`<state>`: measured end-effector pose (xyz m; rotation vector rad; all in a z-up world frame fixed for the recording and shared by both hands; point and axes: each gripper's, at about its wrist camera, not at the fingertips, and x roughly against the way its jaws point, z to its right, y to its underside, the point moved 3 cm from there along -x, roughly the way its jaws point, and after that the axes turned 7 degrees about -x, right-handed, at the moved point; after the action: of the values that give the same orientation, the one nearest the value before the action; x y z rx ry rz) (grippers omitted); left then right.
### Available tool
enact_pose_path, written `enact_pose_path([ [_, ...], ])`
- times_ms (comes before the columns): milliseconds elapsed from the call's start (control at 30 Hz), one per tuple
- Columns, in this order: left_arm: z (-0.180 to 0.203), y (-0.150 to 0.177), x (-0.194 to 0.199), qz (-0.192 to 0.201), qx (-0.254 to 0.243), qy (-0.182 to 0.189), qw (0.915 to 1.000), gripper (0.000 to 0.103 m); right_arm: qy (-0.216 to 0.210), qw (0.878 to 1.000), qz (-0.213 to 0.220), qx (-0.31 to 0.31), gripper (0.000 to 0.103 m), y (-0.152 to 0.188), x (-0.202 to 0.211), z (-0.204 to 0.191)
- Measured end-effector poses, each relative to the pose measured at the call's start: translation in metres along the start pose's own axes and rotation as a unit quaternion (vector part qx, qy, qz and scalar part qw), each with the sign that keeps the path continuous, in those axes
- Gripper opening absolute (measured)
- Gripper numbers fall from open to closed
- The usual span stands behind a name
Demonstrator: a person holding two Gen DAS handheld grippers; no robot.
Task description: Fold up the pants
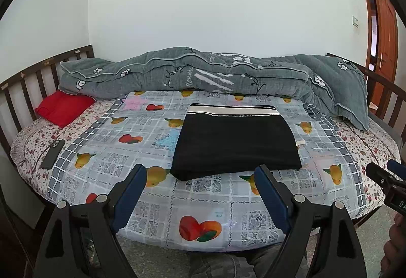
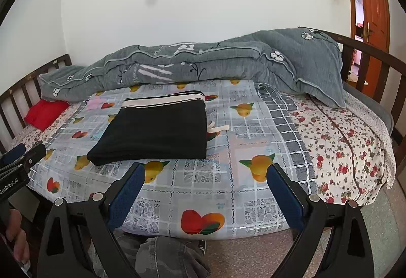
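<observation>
The black pants (image 1: 236,143) lie folded into a flat rectangle on the fruit-print plastic sheet (image 1: 142,131), their black-and-white striped waistband at the far edge. They also show in the right wrist view (image 2: 157,133), with a white drawstring sticking out on the right. My left gripper (image 1: 200,176) is open and empty, held back above the bed's near edge, short of the pants. My right gripper (image 2: 205,174) is open and empty, to the right of the pants and near the front edge. It also shows at the right edge of the left wrist view (image 1: 385,174).
A rolled grey quilt (image 1: 203,72) lies along the wall at the back. A red cloth (image 1: 63,106) sits at the far left by the wooden rail. A dark phone (image 1: 52,153) lies on the left of the floral bedsheet (image 2: 337,141). A brown door (image 2: 368,14) is at right.
</observation>
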<state>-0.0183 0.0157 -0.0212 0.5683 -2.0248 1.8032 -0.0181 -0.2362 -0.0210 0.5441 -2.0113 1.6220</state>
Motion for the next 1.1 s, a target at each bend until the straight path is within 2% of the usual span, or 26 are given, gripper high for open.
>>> enact_pose_path([
  [1100,-0.0028,-0.0025,0.0009,0.005,0.001,0.001,1.0,0.086,0.0,1.0,0.007,0.007,0.095,-0.0043,0.0065,-0.0019],
])
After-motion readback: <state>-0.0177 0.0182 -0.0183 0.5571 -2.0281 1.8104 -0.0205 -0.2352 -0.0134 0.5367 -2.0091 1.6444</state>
